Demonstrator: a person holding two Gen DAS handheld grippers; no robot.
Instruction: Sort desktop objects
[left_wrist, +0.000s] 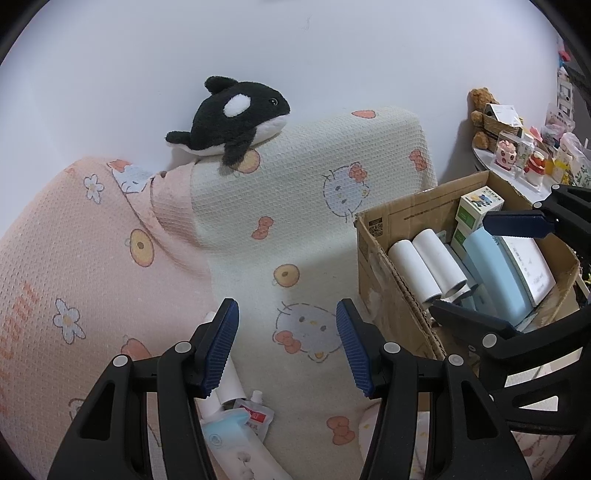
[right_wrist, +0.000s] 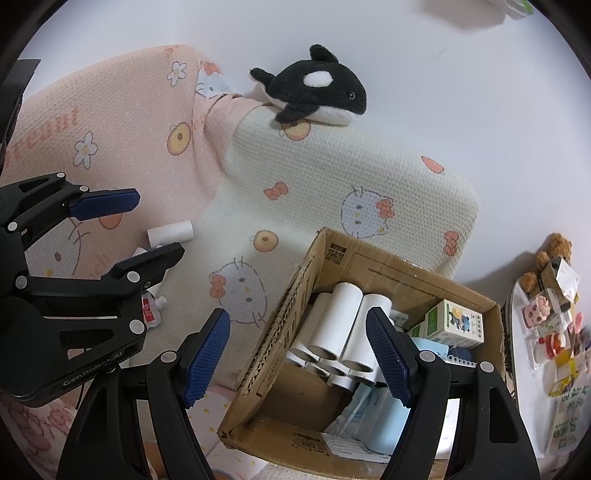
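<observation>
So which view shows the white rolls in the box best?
The right wrist view: the rolls sit centred, open ends facing the camera, several countable. The left wrist view shows only two rolls side-on near the box wall.

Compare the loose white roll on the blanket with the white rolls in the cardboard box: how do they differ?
The loose roll lies alone on the blanket; the boxed rolls are stacked together inside the box.
The loose roll looks shorter; the boxed rolls look longer.
The loose roll lies sideways to the right wrist camera; the boxed rolls show their hollow ends.
Both are white paper-like cylinders.
</observation>
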